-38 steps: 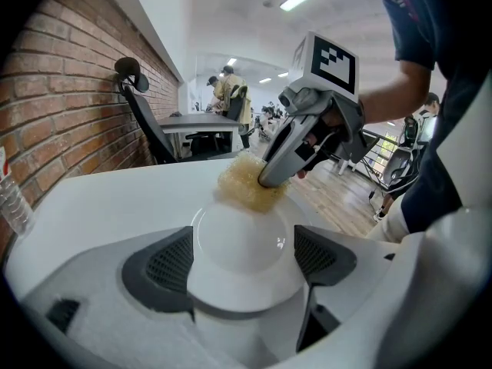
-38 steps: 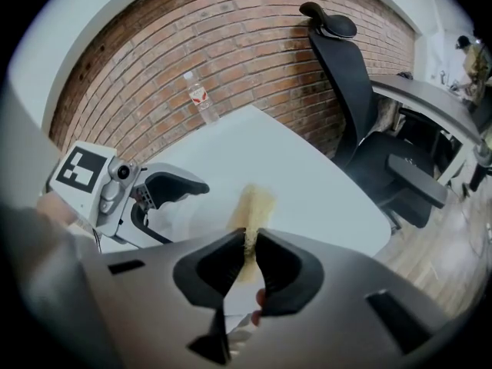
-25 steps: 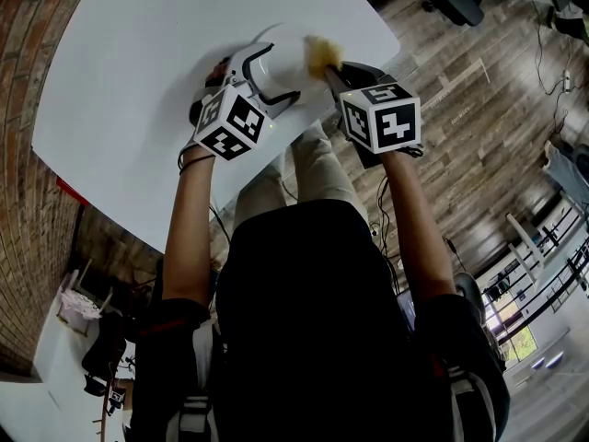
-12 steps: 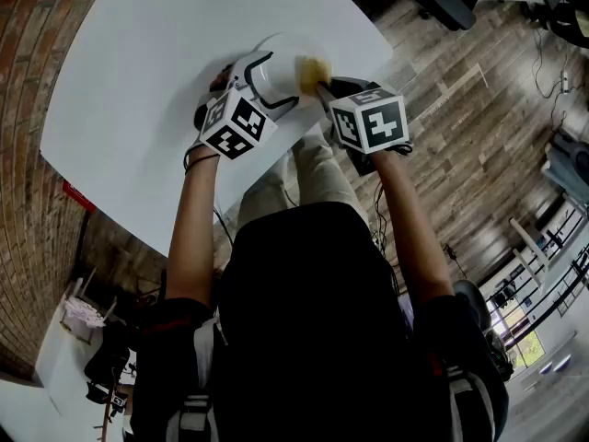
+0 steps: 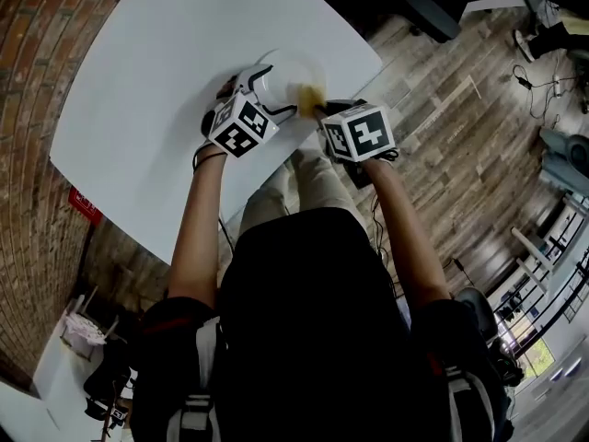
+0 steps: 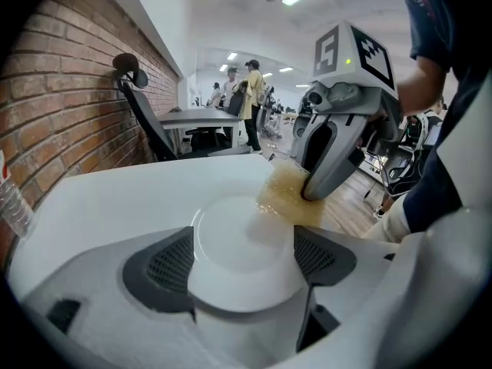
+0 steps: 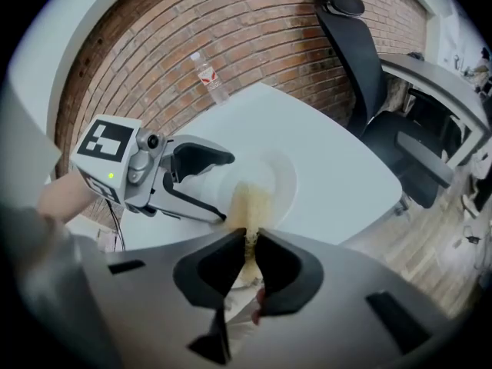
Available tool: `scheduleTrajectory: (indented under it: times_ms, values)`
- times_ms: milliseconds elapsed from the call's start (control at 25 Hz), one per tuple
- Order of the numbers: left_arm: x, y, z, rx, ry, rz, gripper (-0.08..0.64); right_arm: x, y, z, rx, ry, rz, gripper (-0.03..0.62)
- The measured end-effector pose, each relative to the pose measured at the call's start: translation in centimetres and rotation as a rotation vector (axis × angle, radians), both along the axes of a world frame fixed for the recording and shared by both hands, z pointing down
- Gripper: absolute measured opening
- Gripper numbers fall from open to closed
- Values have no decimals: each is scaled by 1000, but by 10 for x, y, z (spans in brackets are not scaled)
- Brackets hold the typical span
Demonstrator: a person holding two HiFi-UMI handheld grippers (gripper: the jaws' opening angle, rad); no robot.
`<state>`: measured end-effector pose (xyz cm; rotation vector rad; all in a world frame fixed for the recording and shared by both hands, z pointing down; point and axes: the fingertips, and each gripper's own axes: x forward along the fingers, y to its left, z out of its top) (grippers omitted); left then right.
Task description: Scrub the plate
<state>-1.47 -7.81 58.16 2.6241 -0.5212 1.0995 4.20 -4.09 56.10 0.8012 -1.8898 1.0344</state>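
A white plate lies near the front edge of the white table. My left gripper is shut on the plate's near left rim; in the left gripper view the plate fills the gap between the two pads. My right gripper is shut on a wet yellow sponge that presses on the plate's right part. From the right gripper view the sponge runs from the jaws onto the plate, with the left gripper beside it. The left gripper view has the sponge under the right gripper.
A clear water bottle stands at the table's far side by the brick wall. A black office chair sits past the table's end. Wooden floor lies right of the table edge. People stand far off in the room.
The right gripper has drawn the sponge across the plate toward me, from its far right rim to its nearer right part. The left gripper keeps its hold on the plate.
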Motion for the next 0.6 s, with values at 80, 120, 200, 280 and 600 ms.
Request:
scheduleTrajectory:
  times_ms: [80, 120, 200, 280, 600]
  values:
    - [0, -2, 1, 2, -6, -2, 391, -1, 5, -1, -9, 6, -18, 41]
    - [0, -2, 0, -2, -4, -7, 391, -2, 8, -1, -11, 10, -26, 41]
    - [-3, 1, -1, -20, 4, -20, 391, -4, 13, -4, -11, 18, -36, 41]
    - [-7, 7, -5, -31, 14, -32, 391, -5, 19, -7, -6, 27, -44, 41]
    - [-11, 12, -44, 22, 59, -71, 391, -2, 30, -24, 30, 22, -32, 41]
